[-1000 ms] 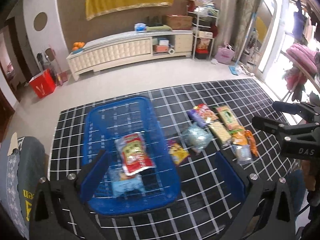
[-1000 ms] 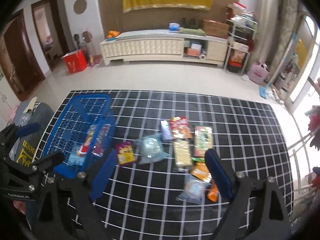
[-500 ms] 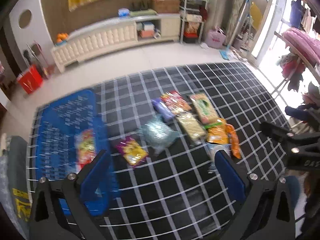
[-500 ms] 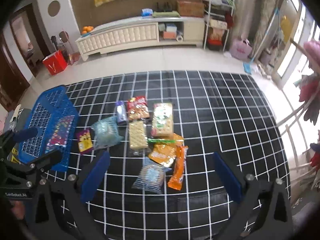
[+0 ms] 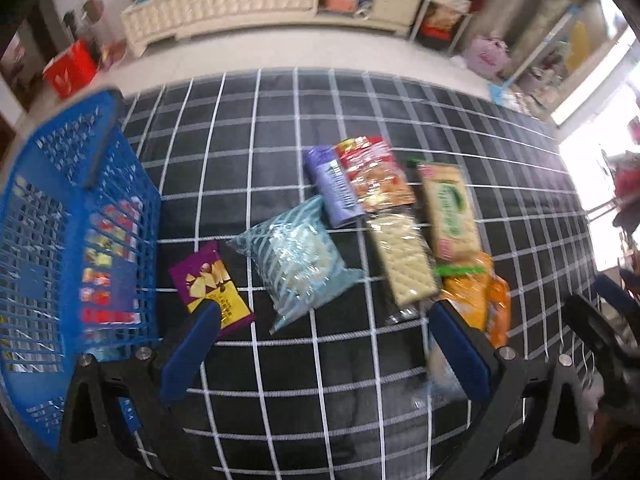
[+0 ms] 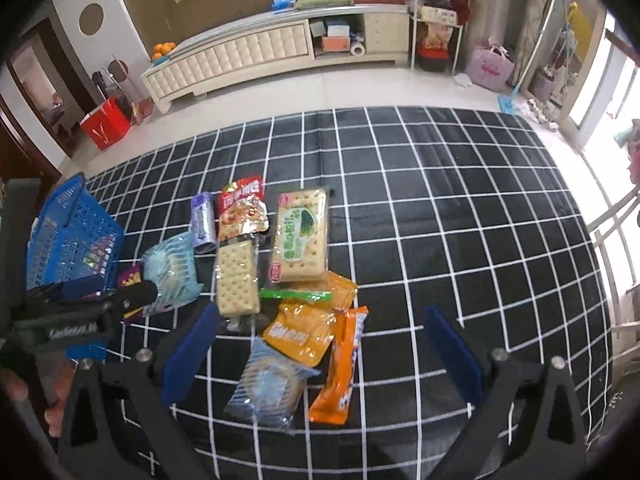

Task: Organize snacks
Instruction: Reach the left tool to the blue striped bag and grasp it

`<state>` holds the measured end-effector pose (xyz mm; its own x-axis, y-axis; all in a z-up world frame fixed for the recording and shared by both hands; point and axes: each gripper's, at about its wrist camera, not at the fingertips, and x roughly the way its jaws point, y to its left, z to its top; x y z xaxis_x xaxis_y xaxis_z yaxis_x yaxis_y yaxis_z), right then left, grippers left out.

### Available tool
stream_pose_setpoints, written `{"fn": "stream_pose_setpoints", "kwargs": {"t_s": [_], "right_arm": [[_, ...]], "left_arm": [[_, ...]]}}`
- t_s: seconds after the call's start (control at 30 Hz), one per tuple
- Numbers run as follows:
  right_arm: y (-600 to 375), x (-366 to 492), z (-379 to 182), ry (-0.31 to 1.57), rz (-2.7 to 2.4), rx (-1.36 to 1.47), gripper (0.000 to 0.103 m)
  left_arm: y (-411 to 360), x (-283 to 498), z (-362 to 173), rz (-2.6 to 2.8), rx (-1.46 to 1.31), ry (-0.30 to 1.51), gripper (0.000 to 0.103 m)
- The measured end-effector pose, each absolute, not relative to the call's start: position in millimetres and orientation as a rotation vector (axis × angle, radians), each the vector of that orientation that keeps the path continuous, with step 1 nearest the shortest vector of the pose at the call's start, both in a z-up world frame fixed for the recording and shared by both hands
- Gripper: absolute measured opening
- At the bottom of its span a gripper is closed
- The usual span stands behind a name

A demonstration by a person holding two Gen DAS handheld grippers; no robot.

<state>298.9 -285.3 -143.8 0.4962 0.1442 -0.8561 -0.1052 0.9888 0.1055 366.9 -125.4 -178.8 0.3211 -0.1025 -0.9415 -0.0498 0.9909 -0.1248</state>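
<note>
A blue basket [image 5: 76, 240] [image 6: 68, 240] with a few snack packs inside stands at the left of a black grid cloth [image 6: 440, 220]. Several loose snacks lie beside it: a purple-yellow pack [image 5: 210, 282], a light blue bag [image 5: 296, 256] [image 6: 170, 268], a cracker pack [image 5: 402, 258] [image 6: 236, 276], a green cracker pack [image 6: 300, 240], orange packs [image 6: 306, 324] and a blue round cookie pack [image 6: 270, 386]. My left gripper [image 5: 324, 344] is open above the purple pack and light blue bag. My right gripper [image 6: 320, 348] is open above the orange packs.
A white low cabinet [image 6: 256, 52] stands at the far wall, with a red bag [image 6: 105, 123] on the floor at its left and a shelf rack [image 6: 436, 12] at its right. The left gripper's body [image 6: 80, 312] shows at the left of the right wrist view.
The left gripper has swung right from over the basket to over the loose snacks and come closer to them. The right gripper has also shifted right and lower. Both stay open.
</note>
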Motion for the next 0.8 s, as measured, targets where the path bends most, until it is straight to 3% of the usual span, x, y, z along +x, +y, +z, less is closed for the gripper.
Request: {"fn": "stream_pose_setpoints", "kwargs": {"t_s": [0.4,0.53,0.8], "right_arm": [[-300,310,-170,1.099,0.140,0.071,0.103],[-306,308,-168,1.094,0.128,0.072,0.103],[-305,301,-165,1.096,0.125,0.066,0.103]], "left_arm": [[-121,411,-228,0.013,-0.136,1.311,0.102],[-127,417,-239,0.005,-0.152,1.356,0.079],[-126,411,-244,0.033,-0.119,1.352,0.059]]}}
